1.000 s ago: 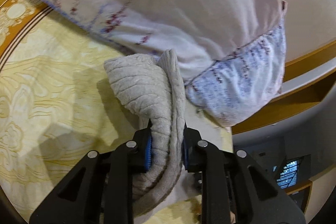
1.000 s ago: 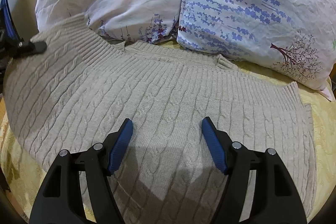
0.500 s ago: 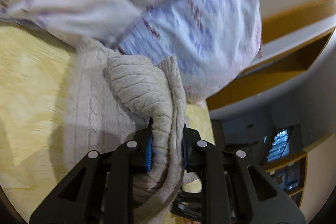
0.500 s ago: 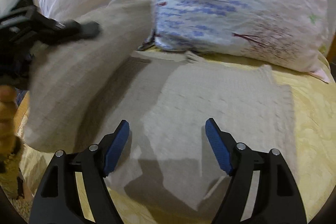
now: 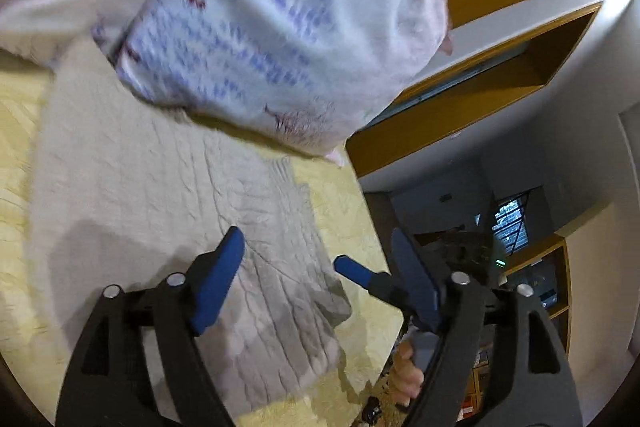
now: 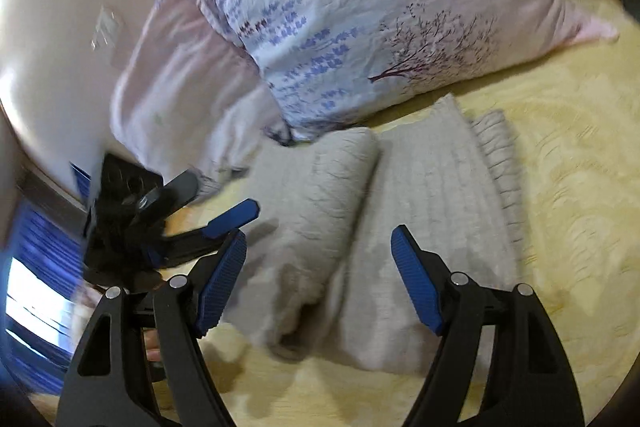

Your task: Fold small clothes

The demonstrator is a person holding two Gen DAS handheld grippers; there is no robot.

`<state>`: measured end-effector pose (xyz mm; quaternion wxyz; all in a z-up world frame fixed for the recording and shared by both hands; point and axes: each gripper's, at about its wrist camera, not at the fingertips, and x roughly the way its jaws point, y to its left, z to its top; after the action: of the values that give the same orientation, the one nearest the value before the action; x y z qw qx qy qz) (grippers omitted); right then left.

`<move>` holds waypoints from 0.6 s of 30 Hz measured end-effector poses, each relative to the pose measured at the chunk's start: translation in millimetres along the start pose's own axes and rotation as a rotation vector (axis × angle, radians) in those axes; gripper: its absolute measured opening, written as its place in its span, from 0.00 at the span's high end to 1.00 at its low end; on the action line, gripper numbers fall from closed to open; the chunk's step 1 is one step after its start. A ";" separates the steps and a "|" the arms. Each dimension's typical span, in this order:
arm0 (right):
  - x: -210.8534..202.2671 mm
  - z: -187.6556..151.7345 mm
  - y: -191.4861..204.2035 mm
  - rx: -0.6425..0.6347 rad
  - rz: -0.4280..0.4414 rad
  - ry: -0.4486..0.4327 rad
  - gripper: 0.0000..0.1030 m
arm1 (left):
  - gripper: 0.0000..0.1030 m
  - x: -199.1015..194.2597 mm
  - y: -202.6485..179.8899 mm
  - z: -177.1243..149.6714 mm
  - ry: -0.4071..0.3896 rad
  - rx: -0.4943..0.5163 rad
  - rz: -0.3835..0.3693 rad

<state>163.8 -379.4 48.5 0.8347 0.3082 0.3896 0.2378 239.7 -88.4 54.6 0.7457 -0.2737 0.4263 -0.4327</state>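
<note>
The beige cable-knit sweater [image 6: 420, 227] lies on the yellow patterned bedspread [image 6: 560, 187], its left part folded over the middle as a thick roll [image 6: 316, 211] that runs from twelve toward six o'clock in the right wrist view. A first lengthwise fold looks just laid; the next move, I judge, calls for taking the ribbed edge at three o'clock and bringing it over to match.

The left gripper [image 5: 316, 275] has nothing between its jaws, which are opening, and it hangs above the sweater's lower edge, tilted down. The right gripper [image 6: 320, 279] stands wide and empty over the roll, pitched downward too, rolled a little. Floral pillows [image 6: 360, 7] crowd the sweater's collar end at twelve o'clock, touching the knit
</note>
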 end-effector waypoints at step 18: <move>88.1 5.5 -4.2 0.164 0.022 0.237 0.44 | 0.08 -38.0 70.3 -8.8 0.035 -0.003 0.465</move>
<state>220.3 -328.1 4.0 0.7521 0.3496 0.5001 0.2490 251.1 -21.9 10.9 0.8175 -0.1616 0.4913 -0.2534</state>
